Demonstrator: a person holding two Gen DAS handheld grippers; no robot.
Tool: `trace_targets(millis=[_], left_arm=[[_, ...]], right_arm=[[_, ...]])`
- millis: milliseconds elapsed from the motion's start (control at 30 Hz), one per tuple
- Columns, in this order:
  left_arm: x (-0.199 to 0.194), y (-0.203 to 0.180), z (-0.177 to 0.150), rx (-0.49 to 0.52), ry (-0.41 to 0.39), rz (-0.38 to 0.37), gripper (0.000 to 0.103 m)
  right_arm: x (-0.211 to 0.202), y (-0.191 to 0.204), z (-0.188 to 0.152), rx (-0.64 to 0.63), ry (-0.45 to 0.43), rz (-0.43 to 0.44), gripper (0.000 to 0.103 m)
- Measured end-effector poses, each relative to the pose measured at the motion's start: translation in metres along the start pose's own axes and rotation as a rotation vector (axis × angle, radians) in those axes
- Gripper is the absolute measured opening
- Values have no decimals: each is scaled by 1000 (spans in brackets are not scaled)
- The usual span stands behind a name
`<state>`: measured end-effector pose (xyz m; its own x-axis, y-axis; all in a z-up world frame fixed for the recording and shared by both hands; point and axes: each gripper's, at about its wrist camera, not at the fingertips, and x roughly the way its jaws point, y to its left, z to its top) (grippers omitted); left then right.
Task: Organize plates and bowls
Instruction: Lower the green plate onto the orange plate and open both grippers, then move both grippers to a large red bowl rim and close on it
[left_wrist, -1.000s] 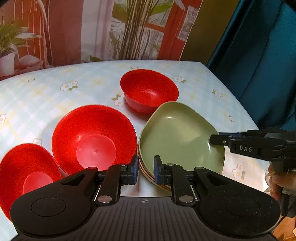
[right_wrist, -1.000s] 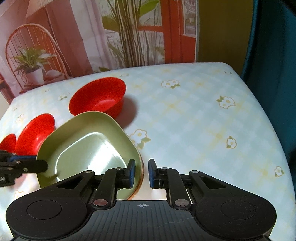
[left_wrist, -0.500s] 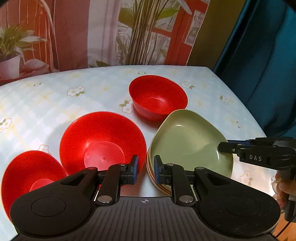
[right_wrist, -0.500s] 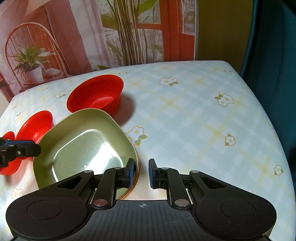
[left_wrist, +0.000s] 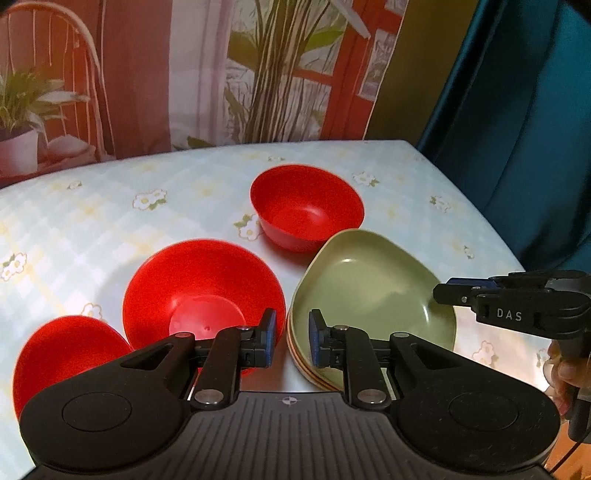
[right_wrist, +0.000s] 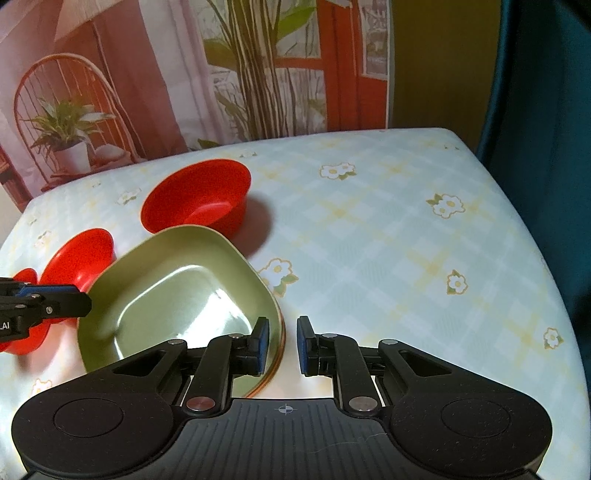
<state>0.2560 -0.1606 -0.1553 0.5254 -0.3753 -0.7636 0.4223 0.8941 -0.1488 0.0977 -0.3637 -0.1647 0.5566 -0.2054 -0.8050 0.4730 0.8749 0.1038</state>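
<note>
On the pale checked tablecloth with daisy prints (right_wrist: 369, 236) sits a stack of olive-green rounded-square plastic plates (left_wrist: 369, 295), with orange-rimmed plates showing beneath the top one. Three glossy red plastic bowls stand around it: a deep small one (left_wrist: 306, 206) just behind the stack, a wide one (left_wrist: 199, 284) just left of it, and a third (left_wrist: 62, 350) at the near left edge, its rim meeting the wide bowl's.

The left gripper (left_wrist: 290, 338) hovers above the gap between the wide bowl and the stack, its blue-padded jaws nearly together and holding nothing. The right gripper (right_wrist: 282, 345) hangs at the stack's near right edge, likewise almost closed and empty (the plate rim lies just beside its left pad, not between the two).

The plates look already gathered, so nesting the bowls is probably next. To do that well, spread the jaws first, then bring one pad inside a bowl's wall and one outside, pinch the rim firmly, lift straight up, and lower it centred into the larger bowl.
</note>
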Motion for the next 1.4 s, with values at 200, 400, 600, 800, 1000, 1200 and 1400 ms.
trace_targets(millis=[200,400,600,800,1000,1200,1400], left_arm=[[-16,-1,4,9,-38,11,20],[-33,5,7,12,-87,40,20],[-51,18,9,5,-130,71,21],[-67,36,9,-7,-162,101,21],[-81,55,8,-26,-185,126,21],[-91,75,2,-54,-197,153,21],[-97,94,-6,-99,-194,170,21]], right_arm=[[-11,8,6,3,-37,19,16],[-22,22,10,3,-71,42,16],[-31,36,14,26,-111,67,25],[-39,51,19,33,-158,106,29],[-42,63,24,31,-188,132,32],[-40,73,25,22,-203,135,33],[-36,82,22,15,-212,128,33]])
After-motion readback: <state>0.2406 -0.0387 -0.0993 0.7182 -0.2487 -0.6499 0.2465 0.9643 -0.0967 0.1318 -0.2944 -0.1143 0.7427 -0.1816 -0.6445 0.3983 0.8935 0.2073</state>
